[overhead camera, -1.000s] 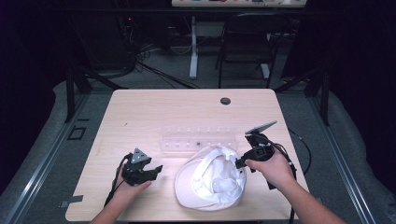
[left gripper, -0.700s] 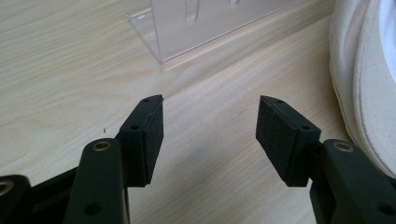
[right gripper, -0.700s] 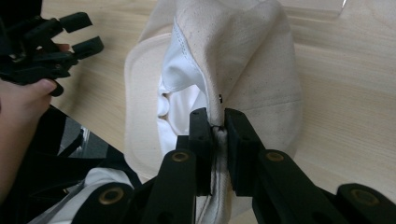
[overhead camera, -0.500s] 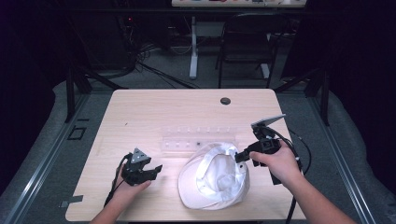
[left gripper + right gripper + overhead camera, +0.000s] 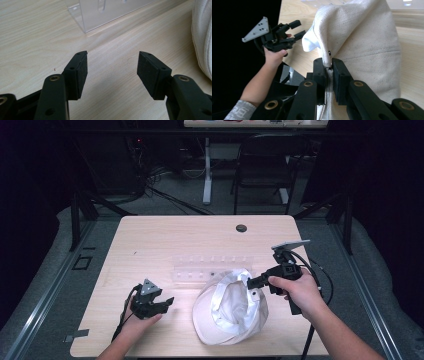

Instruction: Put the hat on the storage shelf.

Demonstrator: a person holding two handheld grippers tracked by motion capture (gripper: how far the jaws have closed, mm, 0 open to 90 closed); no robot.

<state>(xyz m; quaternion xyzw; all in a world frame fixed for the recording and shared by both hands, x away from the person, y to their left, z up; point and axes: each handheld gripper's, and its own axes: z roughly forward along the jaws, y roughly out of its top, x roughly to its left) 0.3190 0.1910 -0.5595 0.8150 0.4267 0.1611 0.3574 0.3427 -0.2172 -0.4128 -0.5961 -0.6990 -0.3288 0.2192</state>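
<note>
While the right gripper (image 5: pixel 253 281) was clamped on a fold of the white cap (image 5: pixel 231 307), its jaws pinching the fabric edge as the right gripper view showed plainly, the cap hung partly lifted at that side and otherwise lay on the wooden table (image 5: pixel 165 240), near the front edge and a little right of the middle. The cap's raised rim was toward the person's right, and its bulk spread from there to the left and toward the person. The left gripper (image 5: pixel 162 304) rested low on the table to the cap's left, close beside it but apart, its jaws standing open with nothing between them; in the left gripper view the cap's cloth (image 5: pixel 203 37) showed at the right border, so the free side of the cap lay ahead and to the right of those open jaws. A clear plastic rack (image 5: pixel 210 270) lay just behind the cap, between it and the table's far half. Judging by this, a second grip would fall to the left gripper, being nearer the loose side, and would call for a short reach rightward along the tabletop.
</note>
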